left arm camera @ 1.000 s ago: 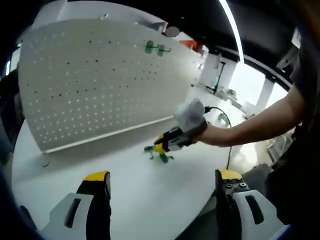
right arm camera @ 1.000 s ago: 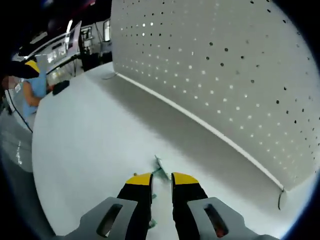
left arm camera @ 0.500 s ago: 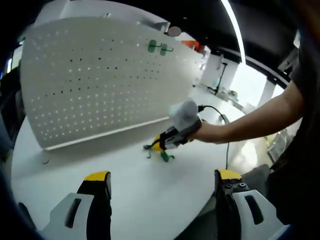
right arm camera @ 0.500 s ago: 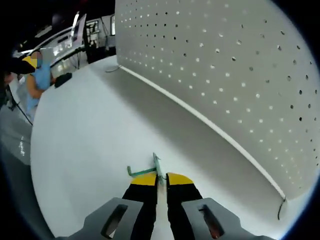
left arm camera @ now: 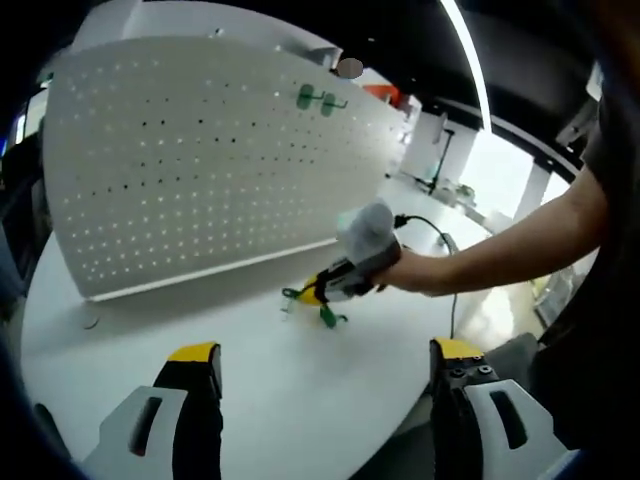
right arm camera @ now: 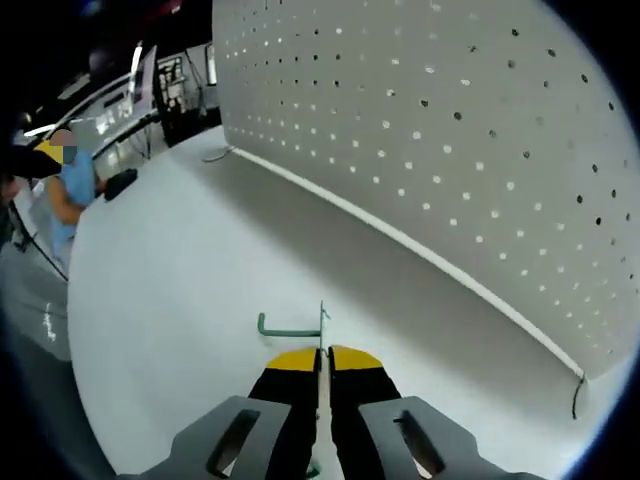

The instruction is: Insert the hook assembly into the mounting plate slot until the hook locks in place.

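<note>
A white pegboard [left arm camera: 200, 150] stands upright on the round white table [left arm camera: 260, 370], and it also shows as a perforated wall, the pegboard [right arm camera: 470, 130]. My right gripper [right arm camera: 322, 356] is shut on a green hook [right arm camera: 290, 325], whose bent end sticks out to the left of the yellow fingertips. That same right gripper [left arm camera: 318, 292] appears in the left gripper view, held by a hand, with the green hook [left arm camera: 293, 294] lifted just off the table. A second green hook [left arm camera: 330, 317] lies under it. Two green hooks [left arm camera: 316, 97] hang high on the pegboard. My left gripper [left arm camera: 325, 360] is open and holds nothing.
A black cable [left arm camera: 440, 235] trails from the right gripper. A person's forearm [left arm camera: 510, 250] reaches in from the right. A thin wire [right arm camera: 578, 395] lies at the board's lower corner. A person in blue [right arm camera: 70, 185] sits far left beyond the table edge.
The right gripper closed on the green hook and lifted it off the table, moving slightly toward the pegboard. The left gripper stayed still and open.
</note>
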A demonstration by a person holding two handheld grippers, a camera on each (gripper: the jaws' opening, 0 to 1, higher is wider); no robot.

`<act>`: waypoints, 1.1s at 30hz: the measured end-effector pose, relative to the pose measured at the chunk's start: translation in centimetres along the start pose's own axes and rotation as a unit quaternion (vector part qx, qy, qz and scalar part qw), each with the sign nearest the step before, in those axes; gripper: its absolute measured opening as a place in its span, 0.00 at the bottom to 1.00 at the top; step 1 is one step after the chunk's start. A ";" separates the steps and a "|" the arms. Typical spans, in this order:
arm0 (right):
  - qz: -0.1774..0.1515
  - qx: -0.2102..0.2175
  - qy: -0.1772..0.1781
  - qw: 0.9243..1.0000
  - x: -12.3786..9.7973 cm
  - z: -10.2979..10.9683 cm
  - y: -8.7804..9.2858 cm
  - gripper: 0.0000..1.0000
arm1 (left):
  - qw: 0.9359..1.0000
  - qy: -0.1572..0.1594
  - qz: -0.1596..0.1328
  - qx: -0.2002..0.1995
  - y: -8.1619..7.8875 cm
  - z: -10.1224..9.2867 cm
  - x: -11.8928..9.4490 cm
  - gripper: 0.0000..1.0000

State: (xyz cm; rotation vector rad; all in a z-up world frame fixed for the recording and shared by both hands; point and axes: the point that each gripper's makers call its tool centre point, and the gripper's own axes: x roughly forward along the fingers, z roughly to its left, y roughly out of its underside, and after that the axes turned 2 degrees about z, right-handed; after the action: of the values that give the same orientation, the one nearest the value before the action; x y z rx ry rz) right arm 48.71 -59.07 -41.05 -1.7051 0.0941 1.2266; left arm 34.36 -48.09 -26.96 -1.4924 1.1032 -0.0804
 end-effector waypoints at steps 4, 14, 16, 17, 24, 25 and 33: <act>-0.023 -0.015 0.010 1.000 -1.4 0.0 -1.6 0.01 | 1.000 -0.001 -0.004 0.000 -0.2 -0.1 -0.2 0.87; -0.084 -0.015 0.023 0.996 -4.8 0.0 -5.6 0.01 | 1.000 -0.003 -0.015 0.004 -1.0 -0.3 -0.9 0.86; -0.097 -0.014 0.025 0.995 -5.6 0.0 -6.3 0.01 | 1.000 -0.006 -0.018 0.005 -1.2 -0.1 -1.1 0.86; -0.104 -0.013 0.025 0.994 -6.1 0.2 -6.6 0.01 | 1.000 -0.008 -0.020 0.005 -1.4 0.0 -1.3 0.86; -0.136 0.013 0.015 0.991 -8.6 1.4 -7.4 0.01 | 0.999 -0.019 -0.030 0.009 -2.1 0.7 -2.2 0.85; -0.139 0.014 0.015 0.990 -9.0 1.6 -7.4 0.01 | 0.999 -0.020 -0.031 0.009 -2.1 0.7 -2.3 0.85; -0.165 0.020 0.008 0.986 -11.9 3.5 -7.5 0.01 | 0.999 -0.024 -0.030 0.008 -1.8 0.9 -2.4 0.84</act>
State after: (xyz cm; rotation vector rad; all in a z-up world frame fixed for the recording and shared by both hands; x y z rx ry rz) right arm 44.80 -58.07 -27.18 -1.6189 -0.1477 0.9580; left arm 34.65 -46.20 -24.47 -1.5055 1.0164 -0.0949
